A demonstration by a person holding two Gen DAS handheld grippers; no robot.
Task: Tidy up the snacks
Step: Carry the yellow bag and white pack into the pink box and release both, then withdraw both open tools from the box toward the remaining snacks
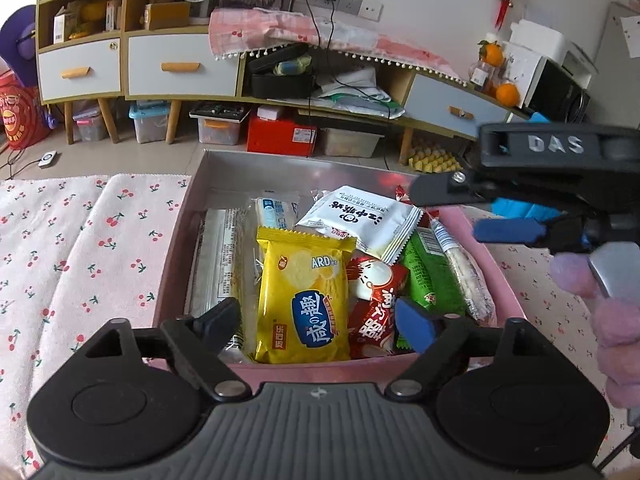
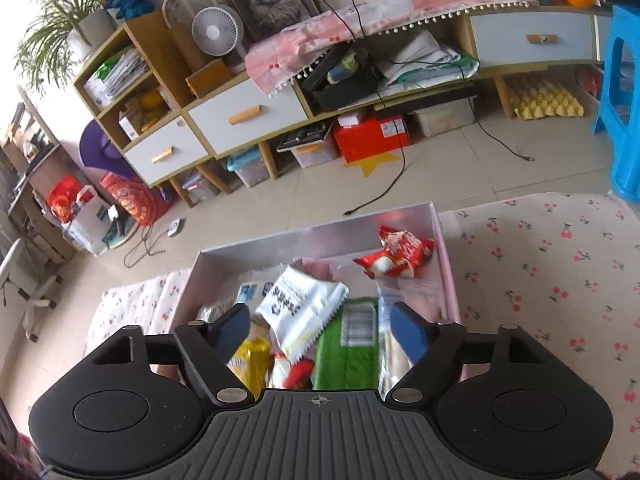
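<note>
Here I had both claws hanging over the pink box [image 1: 176, 240] on the cherry-print cloth [image 1: 80, 248], each tilted down so I could look into it. My left claw [image 1: 316, 320] stood with its jaws apart and nothing between them, straddling the near end of the yellow cracker packet [image 1: 304, 296], which lay flat in the middle with long clear-wrapped sticks to its left. My right claw [image 2: 320, 332] was likewise spread wide and empty, above the green packet [image 2: 348, 344] and the white sachet [image 2: 304, 308] that leaned across its neighbours. A red candy bag [image 2: 396, 254] sat alone at the far right corner. I judged the snacks were gathered in the box but loosely heaped, so tidying remained.
</note>
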